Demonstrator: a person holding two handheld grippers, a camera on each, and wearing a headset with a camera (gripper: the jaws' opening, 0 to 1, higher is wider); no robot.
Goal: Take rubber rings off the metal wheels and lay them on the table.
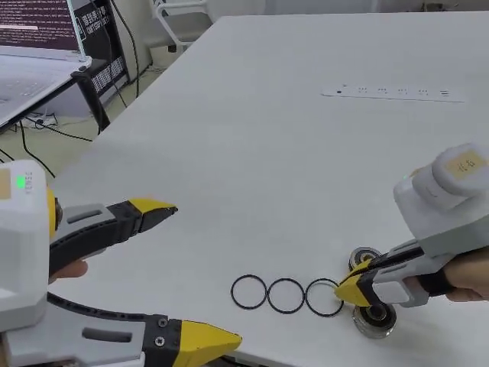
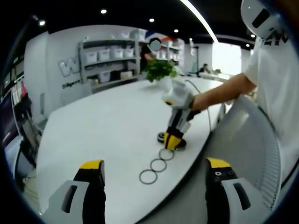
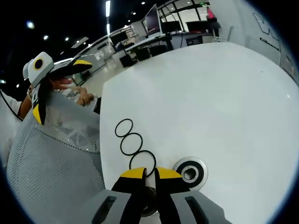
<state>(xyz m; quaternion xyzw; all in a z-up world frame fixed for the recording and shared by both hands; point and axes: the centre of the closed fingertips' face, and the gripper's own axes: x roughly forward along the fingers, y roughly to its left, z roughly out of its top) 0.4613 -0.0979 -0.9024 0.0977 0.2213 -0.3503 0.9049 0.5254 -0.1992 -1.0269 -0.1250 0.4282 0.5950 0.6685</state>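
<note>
Our right tool has its two yellow-tipped jaws closed to a thin slit, with the tips at the near edge of the third rubber ring. We cannot tell whether the ring is pinched between them or only touched. Our left tool hangs wide open over the near left part of the white bench, gripping nothing and well apart from the work. Three thin black rings lie flat on the bench in a neat row, the first ring and second ring just beside the third. Two small metal wheels sit right by the right tool's tips: the far wheel just behind them and the near wheel just under them, both partly hidden. We judge the task well along, with three rings laid out. The near wheel's rim looks dark and may carry a ring, but we cannot be sure. No container stands among the task's things. In the left gripper view, storage bins line shelves far beyond the bench, their contents too small to make out.
</note>
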